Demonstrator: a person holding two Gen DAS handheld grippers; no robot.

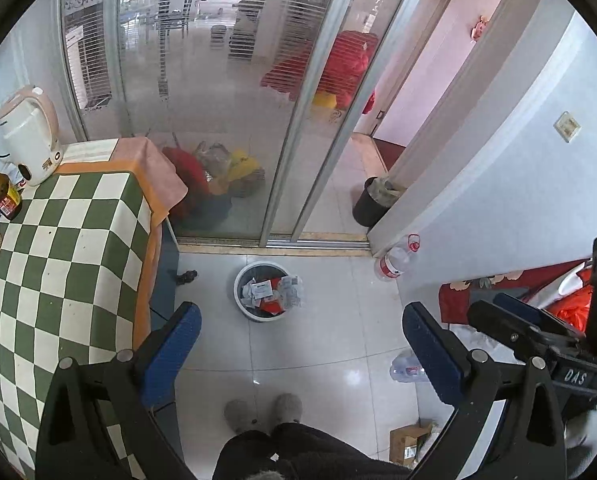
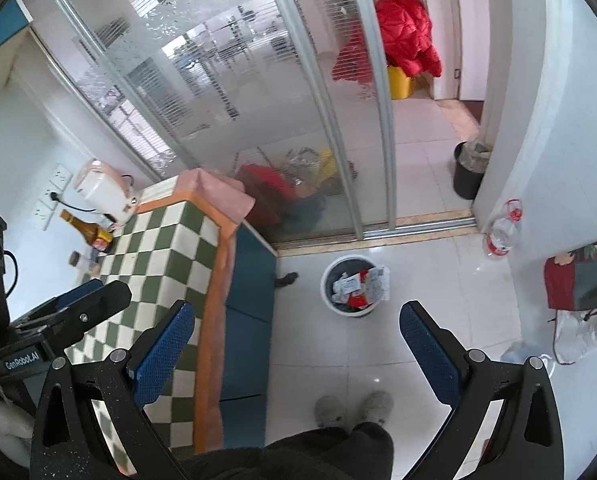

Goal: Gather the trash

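Both grippers empty, fingers spread wide: left gripper (image 1: 302,344), right gripper (image 2: 298,340). Trash sits in the white wastebasket (image 1: 240,276) on the floor ahead of my slippers (image 1: 262,410), by the checkered surface (image 1: 58,260). Wrappers (image 1: 276,290) look light, crinkly, slippery; I'd pinch a flat edge. Basket stands upright, mouth up, axis vertical; the rim is probably the stiffest hold.

Both wrist views high, downward, sharing bin (image 1: 263,295).
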